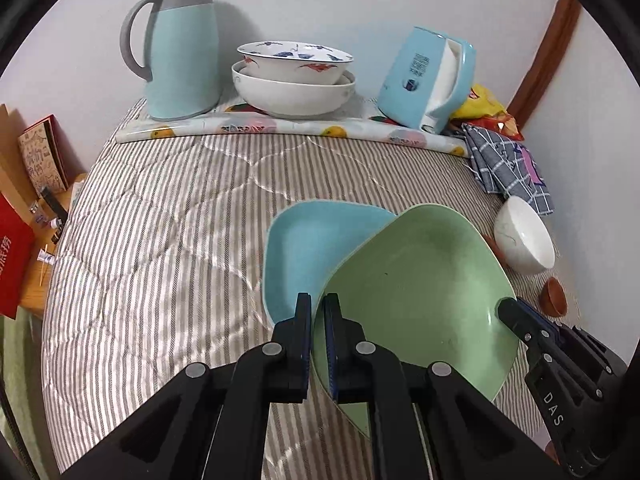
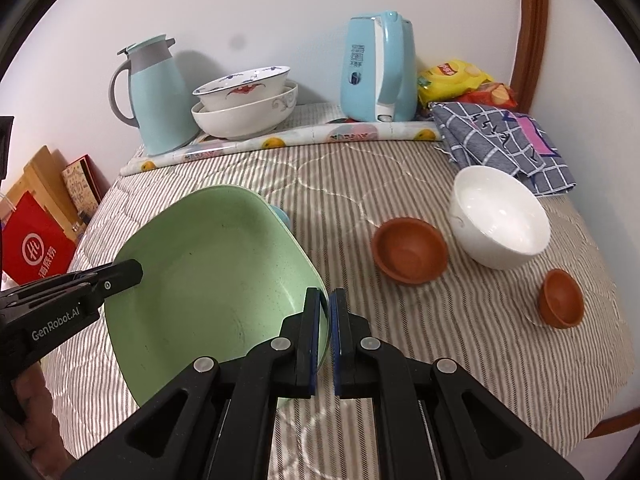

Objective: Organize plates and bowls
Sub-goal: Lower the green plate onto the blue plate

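A green plate (image 1: 416, 292) is held tilted over a blue plate (image 1: 308, 252) on the striped cloth. My left gripper (image 1: 317, 308) is shut on the green plate's left rim. My right gripper (image 2: 325, 304) is shut on its right rim (image 2: 216, 280); it shows at the plate's right edge in the left wrist view (image 1: 516, 314). The left gripper shows at the plate's left rim in the right wrist view (image 2: 128, 272). The blue plate is mostly hidden in the right wrist view (image 2: 280, 214). A white bowl (image 2: 498, 222), a larger brown bowl (image 2: 408, 250) and a small brown bowl (image 2: 560, 298) stand to the right.
Two stacked patterned bowls (image 2: 244, 102) stand at the back between a teal jug (image 2: 154, 92) and a blue kettle (image 2: 378, 68). A folded checked cloth (image 2: 504, 140) and snack bags (image 2: 452, 78) lie back right. Red boxes (image 2: 36, 240) stand off the left edge.
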The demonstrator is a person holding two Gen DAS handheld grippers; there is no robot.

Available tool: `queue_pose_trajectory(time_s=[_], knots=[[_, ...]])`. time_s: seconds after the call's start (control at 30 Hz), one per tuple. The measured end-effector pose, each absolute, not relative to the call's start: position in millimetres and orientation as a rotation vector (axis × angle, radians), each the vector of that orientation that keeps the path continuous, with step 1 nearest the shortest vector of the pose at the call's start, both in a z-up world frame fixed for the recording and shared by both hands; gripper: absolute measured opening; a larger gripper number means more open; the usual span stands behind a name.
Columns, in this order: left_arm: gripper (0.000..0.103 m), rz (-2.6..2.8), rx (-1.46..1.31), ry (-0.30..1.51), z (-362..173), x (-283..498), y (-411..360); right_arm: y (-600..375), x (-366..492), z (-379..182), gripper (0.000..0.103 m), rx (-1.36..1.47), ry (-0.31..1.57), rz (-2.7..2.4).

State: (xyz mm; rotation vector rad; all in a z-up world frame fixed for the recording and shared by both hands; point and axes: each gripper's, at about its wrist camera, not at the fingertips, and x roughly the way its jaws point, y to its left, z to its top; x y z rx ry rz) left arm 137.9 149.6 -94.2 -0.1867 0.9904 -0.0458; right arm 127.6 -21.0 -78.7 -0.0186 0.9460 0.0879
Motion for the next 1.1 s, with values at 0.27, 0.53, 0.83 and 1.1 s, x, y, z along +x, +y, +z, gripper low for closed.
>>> queue_pose_trajectory(time_s=[0.27, 0.53, 0.83, 1.1], knots=[[0.007, -0.032, -0.191, 0.983, -95, 160, 159, -11, 152, -80, 0.006, -0.004, 0.947, 0.089], [0.008, -0.028, -0.196, 0.988, -101, 188, 167, -1, 179, -86, 0.006, 0.006, 0.954, 0.070], [0.009, -0.005, -0.198, 1.010, -115, 209, 176, 14, 197, -101, 0.006, -0.033, 0.989, 0.063], [0.010, -0.018, -0.198, 1.025, -124, 217, 175, 15, 191, -110, 0.008, -0.051, 1.021, 0.074]])
